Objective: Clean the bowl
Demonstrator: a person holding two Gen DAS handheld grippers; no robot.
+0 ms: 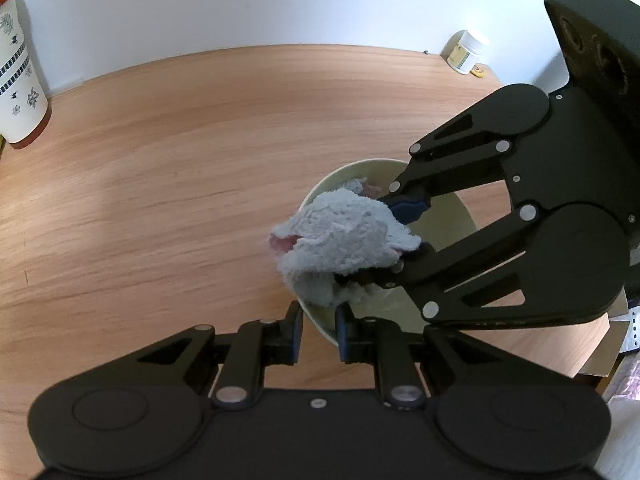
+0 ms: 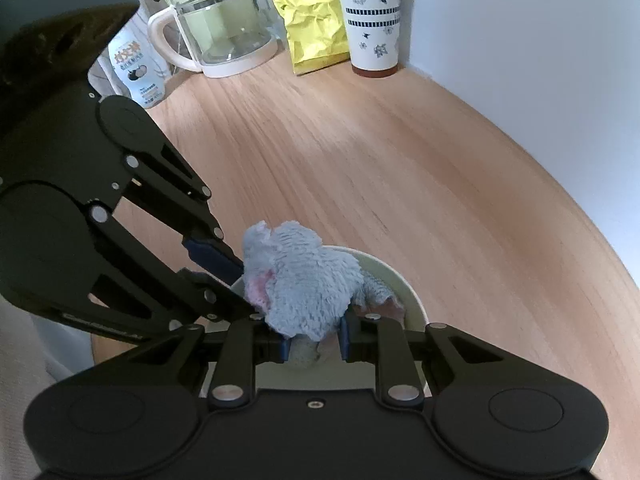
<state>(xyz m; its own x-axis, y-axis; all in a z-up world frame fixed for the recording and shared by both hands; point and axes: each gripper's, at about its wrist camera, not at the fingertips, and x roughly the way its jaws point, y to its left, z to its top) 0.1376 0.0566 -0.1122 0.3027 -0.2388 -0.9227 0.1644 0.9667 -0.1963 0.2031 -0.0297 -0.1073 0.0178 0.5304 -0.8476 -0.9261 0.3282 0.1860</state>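
- The bowl (image 1: 452, 220) sits on the wooden table (image 1: 180, 184), toward the near right edge, well apart from everything along the back edge. Its pale inside is mostly hidden by the cloth (image 1: 340, 240).
- Your left gripper (image 1: 318, 334) is nearly closed on the bowl's near rim, one pad outside the wall and one inside. That is your only anchor: if the pinch slackens while you scrub, the bowl can spin or skid toward the table's edge.
- Your right gripper (image 2: 314, 340) is closed tight on the fluffy blue-grey cloth, which bulges out past the fingertips and over the rim on the far left side. In my judgement the wad is so thick that you wipe with loose pile rather than firm pressure, so spots on the floor of the bowl could be missed.
- Push down too hard on the side away from the held rim and the bowl may tip up against the left pads; keep the force near the middle.
- The two grippers work almost touching. A wide sweep could knock the right fingers into the left ones and break the hold on the rim.
- The cloth could snag on the rim and pull out of the jaws.
- The flowered cup (image 2: 370, 16), yellow bag (image 2: 312, 20) and glass jug (image 2: 224, 20) stand at the far edge, the small white bottle (image 1: 466, 51) at the far right corner; all are well clear.
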